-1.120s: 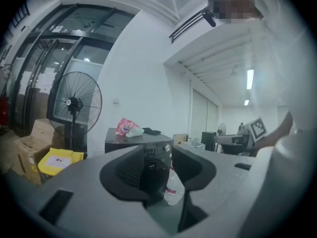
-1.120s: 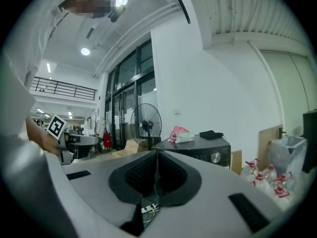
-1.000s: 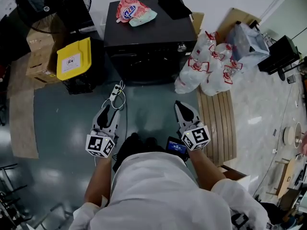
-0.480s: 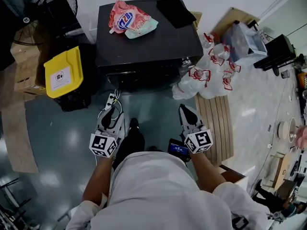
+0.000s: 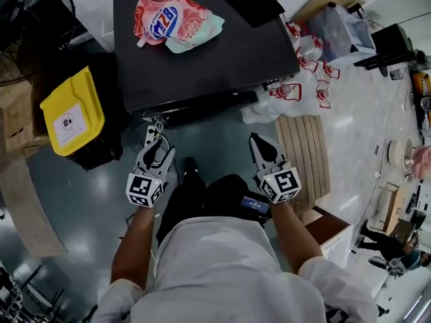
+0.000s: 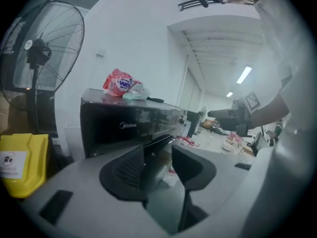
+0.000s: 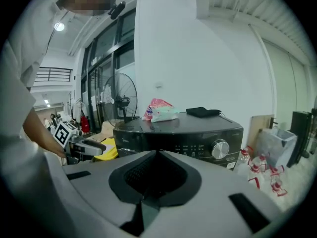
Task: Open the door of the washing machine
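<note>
Left gripper: jaws apart, nothing between them, just the washing machine showing through the gap. Right gripper: jaws together, empty. The machine is straight ahead on the far side of both grippers, front face toward the person. Both are short of it, no contact. The door isn't clear in any view: the head view looks down on the machine's top, and the jaws block the lower front. Only the control strip with its knob at the right end shows. Left tips look slightly nearer the front and are the open pair, so my guess is left takes the door. Pouch on top, yellow bin left, bottles right, none in the path.
</note>
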Available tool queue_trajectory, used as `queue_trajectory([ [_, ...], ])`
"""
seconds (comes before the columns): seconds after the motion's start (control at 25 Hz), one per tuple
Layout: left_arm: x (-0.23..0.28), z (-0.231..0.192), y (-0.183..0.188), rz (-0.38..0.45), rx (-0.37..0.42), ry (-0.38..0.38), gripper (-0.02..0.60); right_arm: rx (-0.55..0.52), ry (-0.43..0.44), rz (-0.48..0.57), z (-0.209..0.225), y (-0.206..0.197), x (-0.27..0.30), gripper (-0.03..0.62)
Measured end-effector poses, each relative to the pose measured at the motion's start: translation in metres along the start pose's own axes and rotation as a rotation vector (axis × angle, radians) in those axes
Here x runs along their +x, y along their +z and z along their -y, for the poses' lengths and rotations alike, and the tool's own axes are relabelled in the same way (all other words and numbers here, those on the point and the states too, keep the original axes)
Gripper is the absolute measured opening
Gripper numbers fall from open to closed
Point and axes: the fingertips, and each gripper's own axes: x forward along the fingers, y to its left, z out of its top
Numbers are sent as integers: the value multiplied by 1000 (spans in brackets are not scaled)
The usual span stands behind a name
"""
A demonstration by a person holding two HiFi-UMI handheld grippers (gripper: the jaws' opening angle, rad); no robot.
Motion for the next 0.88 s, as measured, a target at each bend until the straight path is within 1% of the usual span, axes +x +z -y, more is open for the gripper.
queue_trajectory([
  [0.16, 34, -26, -27, -59, 21, -20, 183, 31, -2, -34, 15, -21, 21, 37],
  [0.32, 72, -41, -61, -126, 81, -72, 183, 64, 1, -57, 31, -51, 47, 37],
  [0.4, 91, -51, -79, -151, 106, -80, 183, 64, 10, -69, 39, -69, 62, 37],
  [0.52, 106, -66, -114, -221, 149, -92, 183, 81, 18, -87, 45, -94, 79, 37],
  [0.64, 118, -76, -139, -259, 139, -114, 193, 84, 37, -104, 48, -118, 94, 37],
  [0.72, 126, -81, -149, -271, 128, -134, 198, 122, 44, -121, 48, -137, 103, 37],
  [0.8, 130, -86, -161, -294, 139, -147, 198, 152, 54, -133, 44, -150, 111, 37],
  [0.88, 135, -89, -170, -307, 167, -160, 198, 150, 65, -138, 40, -158, 117, 37],
])
